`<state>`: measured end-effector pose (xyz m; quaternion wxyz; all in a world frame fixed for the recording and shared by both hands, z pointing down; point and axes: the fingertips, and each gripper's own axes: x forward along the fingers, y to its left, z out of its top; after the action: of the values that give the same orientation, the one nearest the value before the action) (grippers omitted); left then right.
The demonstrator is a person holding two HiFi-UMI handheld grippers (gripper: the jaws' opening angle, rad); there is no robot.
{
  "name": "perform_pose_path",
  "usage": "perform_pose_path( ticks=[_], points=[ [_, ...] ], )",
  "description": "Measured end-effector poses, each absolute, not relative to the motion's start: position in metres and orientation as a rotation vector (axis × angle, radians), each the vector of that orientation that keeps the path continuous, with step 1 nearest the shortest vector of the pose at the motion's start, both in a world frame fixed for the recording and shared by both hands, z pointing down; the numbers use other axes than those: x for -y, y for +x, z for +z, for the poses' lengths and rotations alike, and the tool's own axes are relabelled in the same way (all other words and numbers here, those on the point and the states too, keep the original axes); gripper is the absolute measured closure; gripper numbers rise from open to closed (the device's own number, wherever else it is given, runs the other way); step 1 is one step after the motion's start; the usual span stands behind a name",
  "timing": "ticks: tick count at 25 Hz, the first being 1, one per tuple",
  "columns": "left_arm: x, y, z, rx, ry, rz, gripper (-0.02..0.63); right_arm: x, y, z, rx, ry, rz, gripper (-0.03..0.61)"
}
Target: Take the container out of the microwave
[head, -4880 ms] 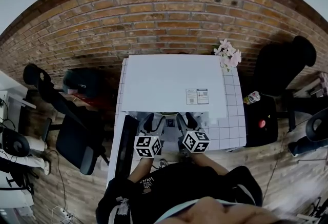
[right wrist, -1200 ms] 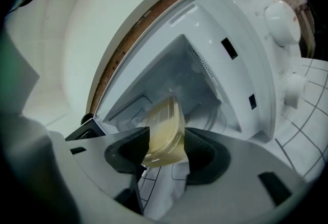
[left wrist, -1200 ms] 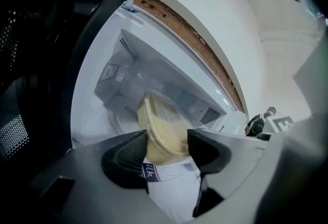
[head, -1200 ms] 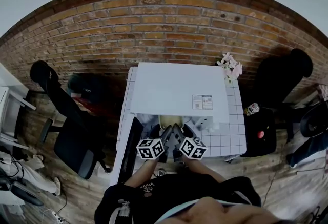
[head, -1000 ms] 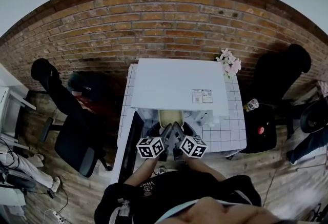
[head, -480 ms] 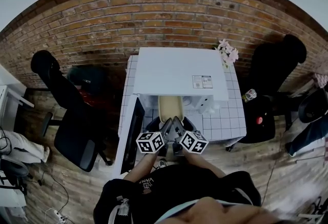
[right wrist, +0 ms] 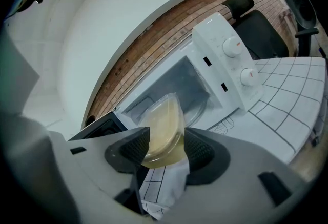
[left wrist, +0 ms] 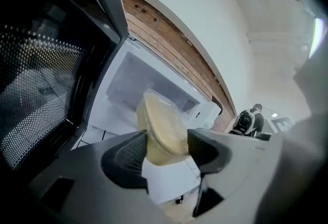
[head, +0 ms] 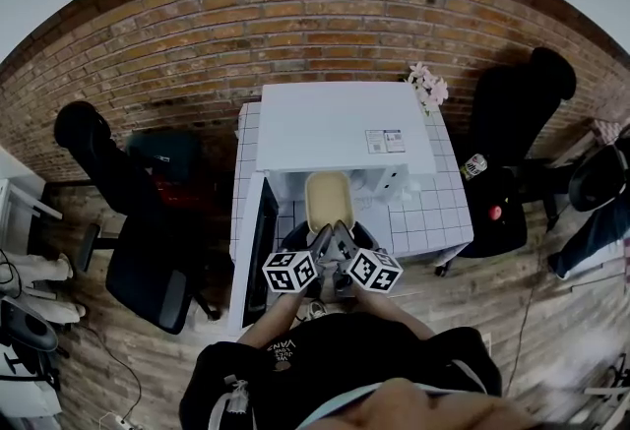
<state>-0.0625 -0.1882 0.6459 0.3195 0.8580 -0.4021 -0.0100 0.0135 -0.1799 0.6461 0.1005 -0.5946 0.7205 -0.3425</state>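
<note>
Plastic container (head: 329,204), likely light and bendy, brim-full; my left gripper (left wrist: 166,142) and right gripper (right wrist: 165,142) both pinch its 6 o'clock rim.

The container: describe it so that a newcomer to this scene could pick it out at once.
Find the white microwave on the tiled table by the brick wall, its door standing open. Just in front of its opening, the left tongs and right tongs grip the container. It is the only clear plastic tub with pale yellow contents.
</note>
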Motion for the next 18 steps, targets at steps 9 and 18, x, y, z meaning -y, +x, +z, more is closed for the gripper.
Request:
perform_pose_path(
  ticks=[9, 18],
  points=[
    [0.174, -0.058, 0.640, 1.068, 2.261, -0.032, 0.359, 0.167, 0.018, 0.640, -2.146, -1.732, -1.007, 0.373],
    [0.156, -0.043, 0.633, 1.105, 2.243, -0.040, 0.359, 0.152, 0.033, 0.634, -2.200, -1.696, -1.023, 0.373]
  ],
)
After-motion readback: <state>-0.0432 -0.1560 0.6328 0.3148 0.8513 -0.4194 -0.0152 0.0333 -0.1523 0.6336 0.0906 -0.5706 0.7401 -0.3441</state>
